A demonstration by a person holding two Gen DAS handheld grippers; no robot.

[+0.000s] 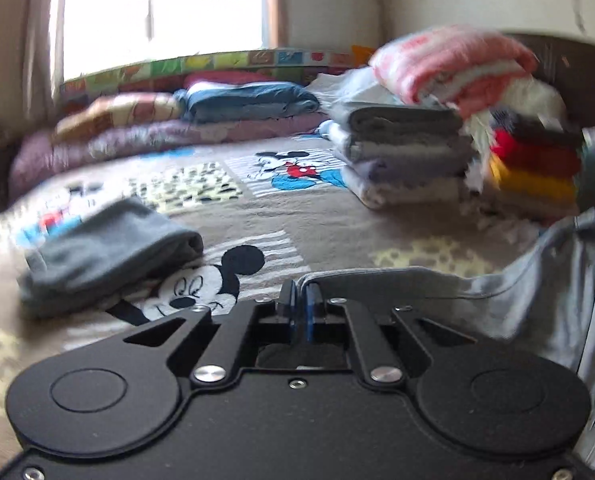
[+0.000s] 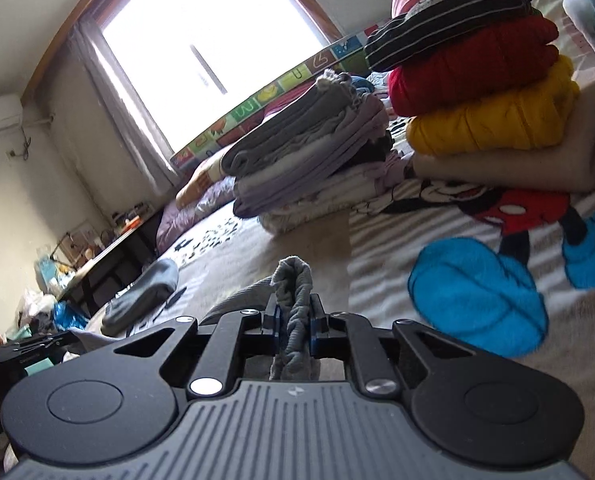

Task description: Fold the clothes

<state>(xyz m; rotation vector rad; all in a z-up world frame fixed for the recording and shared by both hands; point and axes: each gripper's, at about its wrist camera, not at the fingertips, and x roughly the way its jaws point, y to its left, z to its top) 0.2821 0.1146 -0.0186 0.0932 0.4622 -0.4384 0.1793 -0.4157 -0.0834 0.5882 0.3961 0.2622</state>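
Your left hand-held gripper (image 1: pixel 300 300) pinches the grey garment's (image 1: pixel 537 292) edge, jaws nearly closed; your right hand-held gripper (image 2: pixel 294 314) clamps its bunched end (image 2: pixel 293 296) over the bed (image 2: pixel 377 248). Folded stacks (image 1: pixel 409 152) stand far right, a folded grey piece (image 1: pixel 105 252) near left.

The left gripper (image 1: pixel 301 300) sits low over the Mickey blanket (image 1: pixel 257 216), its black-and-blue fingers (image 1: pixel 287 304) drawn nearly together, pinching the edge of a grey garment (image 1: pixel 517 296) that trails off to its right. The right gripper (image 2: pixel 293 316) is tipped up off the same blanket, jaws clamped on a bunched fold of the grey cloth poking up between its fingers (image 2: pixel 271 316).
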